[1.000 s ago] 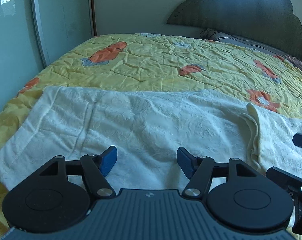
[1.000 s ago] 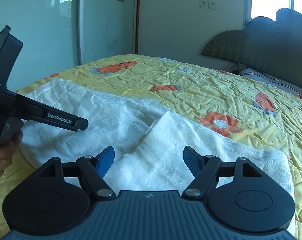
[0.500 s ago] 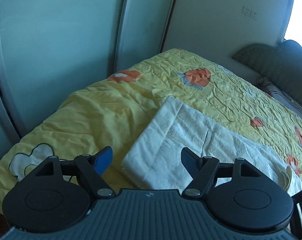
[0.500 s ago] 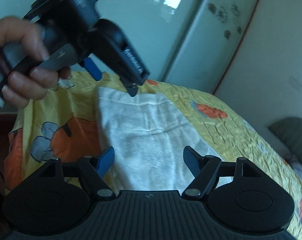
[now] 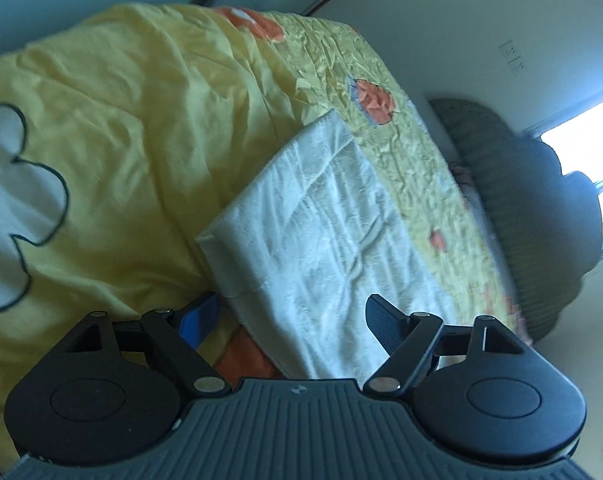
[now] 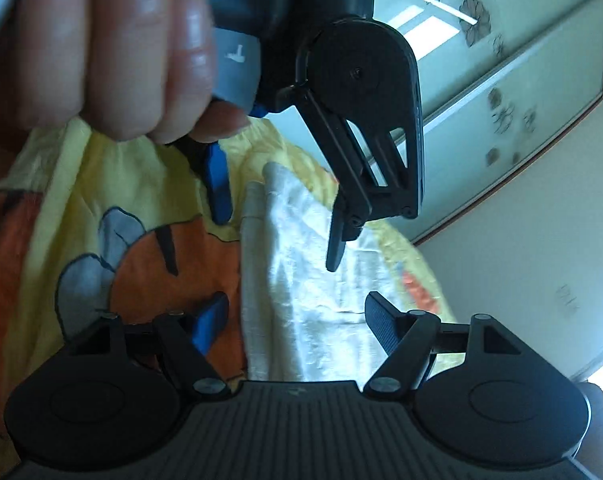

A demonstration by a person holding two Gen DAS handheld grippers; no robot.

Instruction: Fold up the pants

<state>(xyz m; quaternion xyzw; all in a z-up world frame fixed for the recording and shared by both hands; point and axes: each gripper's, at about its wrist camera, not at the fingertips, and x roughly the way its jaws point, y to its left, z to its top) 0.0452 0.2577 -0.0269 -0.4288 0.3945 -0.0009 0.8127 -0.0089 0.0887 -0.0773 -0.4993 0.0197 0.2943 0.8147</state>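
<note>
1. Hidden or unclear: in your left wrist view the far end of the white pants (image 5: 321, 224) is blurred toward the headboard (image 5: 541, 208), and the near end is cut off behind the gripper body. In your right wrist view your left hand (image 6: 113, 48) fills the upper left, out of focus, and covers most of the tool it grips.
2. Left gripper (image 5: 291, 320): its jaws stand wide apart, holding nothing. The near corner of the pants lies between and just beyond the fingertips; whether a pad touches cloth cannot be told.
3. Right gripper (image 6: 293, 322): jaws wide apart, holding nothing, with the folded edge of the pants (image 6: 301, 280) between them.
4. Seen from the right wrist, the left gripper (image 6: 277, 220) hangs over the pants' end, one blue pad on each side of the cloth.
5. Location: the pants lie flat on the yellow quilt (image 5: 121, 120), at the bed's near edge by its foot corner.
6. No containers are in view.
</note>
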